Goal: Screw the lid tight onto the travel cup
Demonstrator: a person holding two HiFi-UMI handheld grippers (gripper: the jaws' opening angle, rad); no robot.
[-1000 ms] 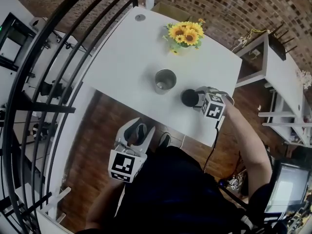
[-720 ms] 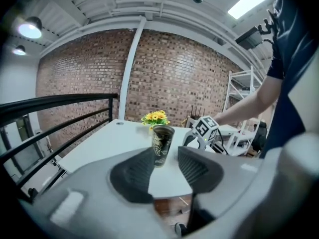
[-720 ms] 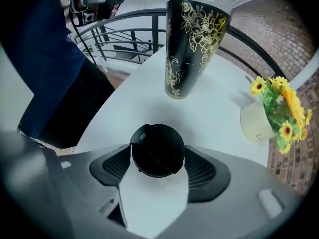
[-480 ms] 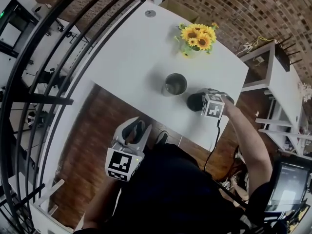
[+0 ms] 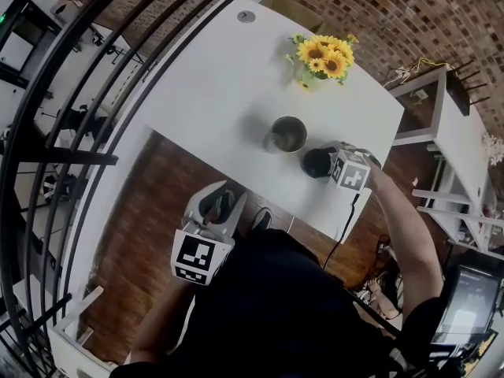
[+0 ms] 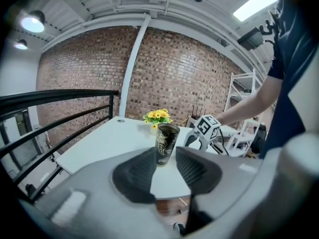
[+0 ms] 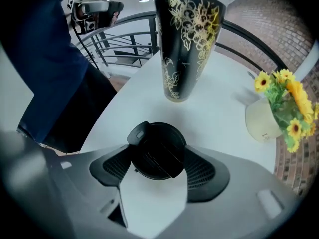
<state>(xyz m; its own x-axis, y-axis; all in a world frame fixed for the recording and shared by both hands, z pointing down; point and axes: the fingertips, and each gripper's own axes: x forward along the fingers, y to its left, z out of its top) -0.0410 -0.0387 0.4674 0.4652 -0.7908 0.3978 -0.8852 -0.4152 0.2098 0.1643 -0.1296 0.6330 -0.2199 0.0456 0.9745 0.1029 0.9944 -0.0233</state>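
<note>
1. Tabletop (image 5: 213, 93): white and rectangular, with a black railing (image 5: 87, 85) along its left side and a brown wooden floor (image 5: 150, 211) below its near edge.

2. Left gripper (image 5: 220, 205): held off the tabletop, over the floor just short of the near edge. Its jaws are a narrow gap apart and closing. There is nothing between the pads. In the left gripper view the cup shows through the gap, but it stands well beyond the jaws.

3. Right gripper (image 5: 331, 164): low over the tabletop toward the near right corner. Its jaws are spread wide, with one pad against each side of the lid, so the lid is pinched between them. Its marker cube (image 5: 351, 173) faces up.

4. Travel cup (image 5: 288, 135): a tall black tumbler with a gold floral print. It stands upright with its mouth open and no lid on it. It sits around the middle of the tabletop, nearer the near edge than the far one, and neither gripper touches it.

5. Vase of sunflowers (image 5: 323, 53): a pale vase with yellow blooms, by the far edge toward the far right corner, well apart from the cup.

6. Lid (image 7: 157, 151): black and round, with a flip tab on its rim. It is near the cup on the side toward the near right corner, and it is not on the cup. The views do not show whether it rests on the tabletop or is lifted off it.
</note>
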